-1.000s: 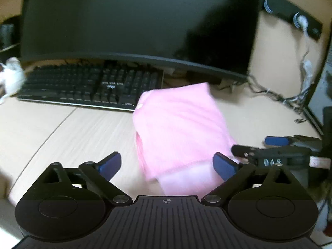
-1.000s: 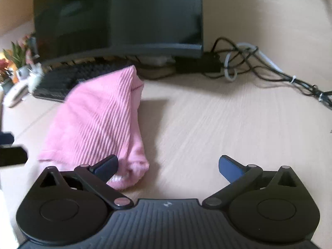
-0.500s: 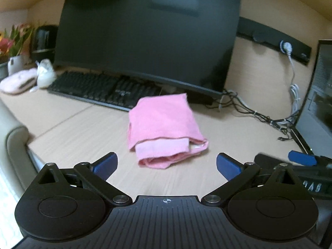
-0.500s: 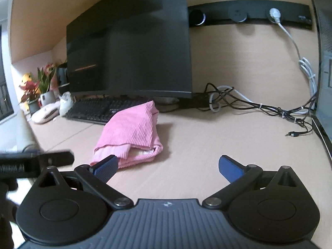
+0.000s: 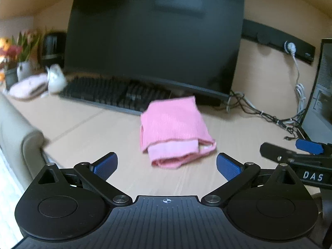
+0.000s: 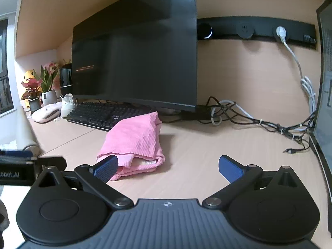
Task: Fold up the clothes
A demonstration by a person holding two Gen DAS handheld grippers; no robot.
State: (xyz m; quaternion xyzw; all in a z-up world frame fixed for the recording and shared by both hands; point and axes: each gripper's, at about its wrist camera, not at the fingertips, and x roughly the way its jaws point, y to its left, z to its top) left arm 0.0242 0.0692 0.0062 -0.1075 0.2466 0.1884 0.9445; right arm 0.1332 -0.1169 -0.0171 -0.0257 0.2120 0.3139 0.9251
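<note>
A pink ribbed garment [image 5: 174,128] lies folded into a small packet on the wooden desk [image 5: 87,132], in front of the monitor; the right wrist view shows the same garment [image 6: 134,141] left of centre. My left gripper [image 5: 167,164] is open and held back from the garment with nothing between its blue pads. My right gripper [image 6: 168,166] is open too, its left pad overlapping the garment's near corner in the view, apart from it. The right gripper's fingers [image 5: 307,146] show at the right edge of the left wrist view.
A large dark monitor [image 6: 141,66] and a black keyboard [image 6: 99,114] stand behind the garment. Tangled cables [image 6: 259,120] run along the back right, a computer case [image 5: 319,95] at far right. Potted plants [image 6: 41,87] and small items sit at far left. The desk edge [image 5: 31,143] is near left.
Both grippers have pulled back and up from the garment over the last second. The garment now lies folded and free on the desk, farther from both sets of fingers.
</note>
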